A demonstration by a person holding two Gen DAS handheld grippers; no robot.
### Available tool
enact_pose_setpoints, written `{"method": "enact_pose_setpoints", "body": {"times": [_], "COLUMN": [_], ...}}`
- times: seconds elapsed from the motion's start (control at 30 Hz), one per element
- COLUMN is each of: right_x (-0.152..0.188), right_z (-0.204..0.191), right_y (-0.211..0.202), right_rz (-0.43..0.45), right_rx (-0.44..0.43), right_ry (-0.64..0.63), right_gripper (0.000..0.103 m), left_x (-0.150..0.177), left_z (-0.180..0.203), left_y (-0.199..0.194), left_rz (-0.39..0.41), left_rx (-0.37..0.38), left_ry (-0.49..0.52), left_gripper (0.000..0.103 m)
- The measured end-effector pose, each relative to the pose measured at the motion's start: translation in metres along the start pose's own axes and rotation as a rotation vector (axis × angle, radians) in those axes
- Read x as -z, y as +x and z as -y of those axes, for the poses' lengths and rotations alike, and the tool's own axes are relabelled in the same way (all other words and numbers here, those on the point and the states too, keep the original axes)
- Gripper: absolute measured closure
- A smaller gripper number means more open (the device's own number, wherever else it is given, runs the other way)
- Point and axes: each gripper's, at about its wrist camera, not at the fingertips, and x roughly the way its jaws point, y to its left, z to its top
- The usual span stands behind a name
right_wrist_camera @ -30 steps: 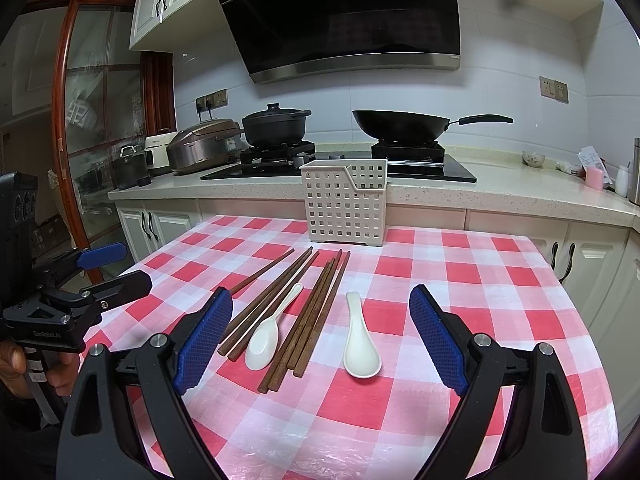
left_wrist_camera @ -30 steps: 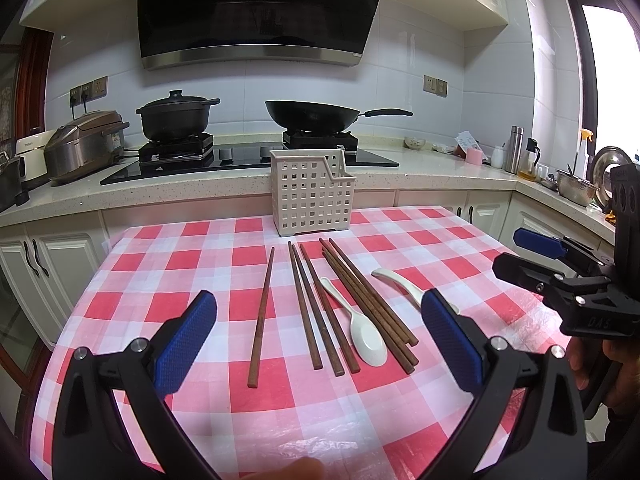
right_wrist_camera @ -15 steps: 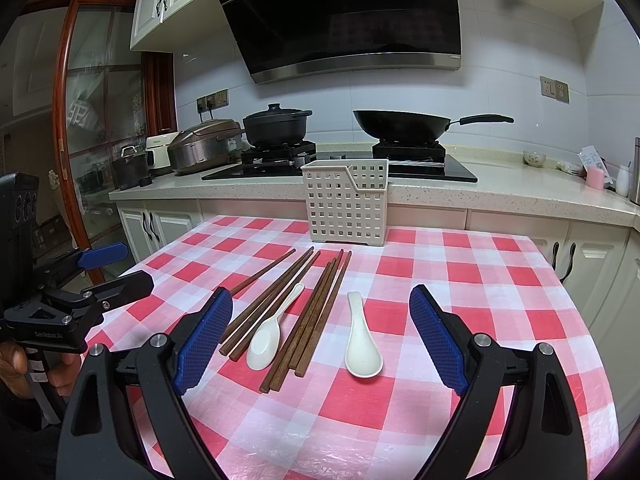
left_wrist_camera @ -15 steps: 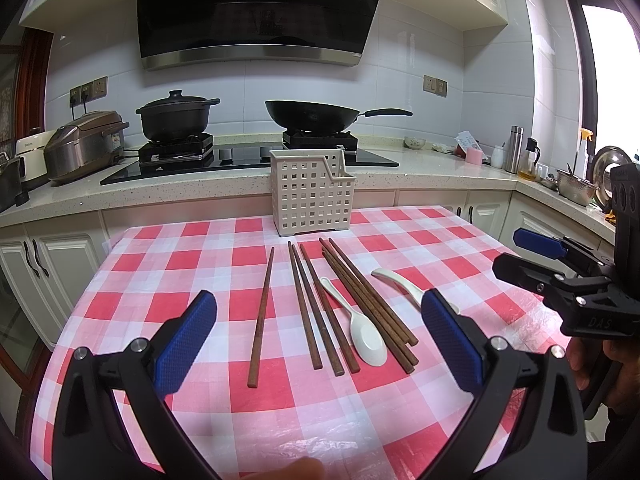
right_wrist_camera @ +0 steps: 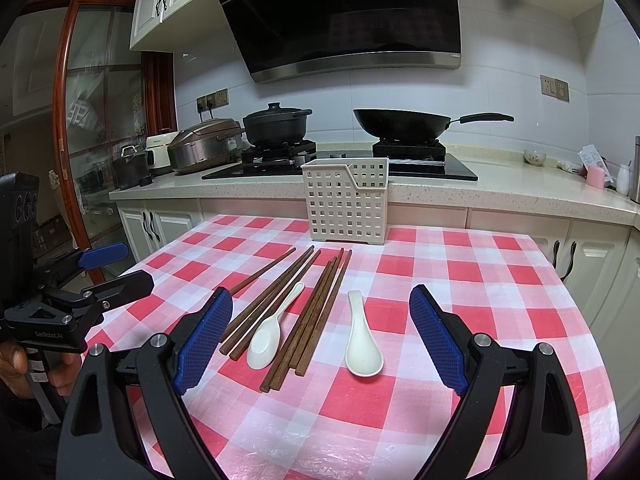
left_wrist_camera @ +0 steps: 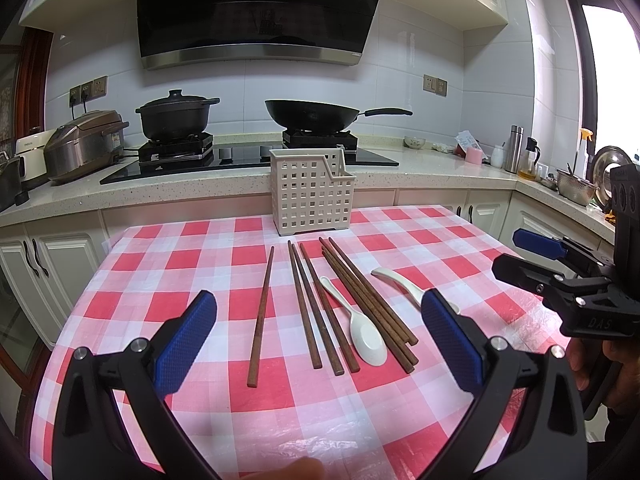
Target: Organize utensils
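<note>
Wooden chopsticks, dark brown and long, lie loose on the red-and-white checked tabletop (left_wrist_camera: 168,264), none of them yet in the cream plastic lattice caddy (left_wrist_camera: 312,196) that stands upright at the far edge of the cloth. One single chopstick (left_wrist_camera: 261,314) lies apart on the left; a group of three chopsticks (left_wrist_camera: 316,304) sits beside it, and a tighter bundle of chopsticks (left_wrist_camera: 366,300) lies further right. A white ceramic soup spoon (left_wrist_camera: 356,322) rests between those two groups, bowl toward the camera, and a second white ceramic spoon (right_wrist_camera: 362,338) lies on its own to the right of the bundle.

Judging by this layout, the organizing has not begun: as far as the open top shows, the caddy holds nothing, and every utensil is left to move.

The left hand-held gripper (left_wrist_camera: 320,336) hovers above the near end of the chopsticks with its blue pads spread wide, holding nothing. The right hand-held gripper (right_wrist_camera: 320,340) is likewise spread wide and empty, poised over the spoons and the bundle. Neither touches any utensil.
</note>
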Motion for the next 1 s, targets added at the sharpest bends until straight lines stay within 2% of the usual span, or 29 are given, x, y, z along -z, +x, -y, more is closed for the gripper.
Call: {"method": "enact_pose_setpoints", "body": {"times": [0.7,0.77,0.87,0.97,1.0], "right_x": [0.005,0.005,0.002,0.001,0.0], "right_z": [-0.004,0.001,0.012,0.022,0.025], "right_y": [0.005,0.013,0.039,0.076,0.089], "right_rz": [-0.033,-0.073,-0.188,-0.32,-0.361], "right_rx": [0.003,0.01,0.033,0.008,-0.005], "right_ry": [0.011,0.021,0.03,0.031,0.031], "right_gripper": [0.018,0.018,0.018,0.02,0.024], "left_x": [0.004,0.005,0.005,0.004,0.003], "left_z": [-0.003,-0.005,-0.011,-0.014,-0.015], "left_y": [0.003,0.005,0.013,0.022,0.026], "left_rz": [-0.014,-0.022,-0.053,-0.075,-0.086], "left_rx": [-0.001,-0.004,0.012,0.015,0.015], "left_ry": [-0.011,-0.017,-0.042,-0.047,-0.043], "left_gripper": [0.004,0.004,0.004,0.004,0.004]}}
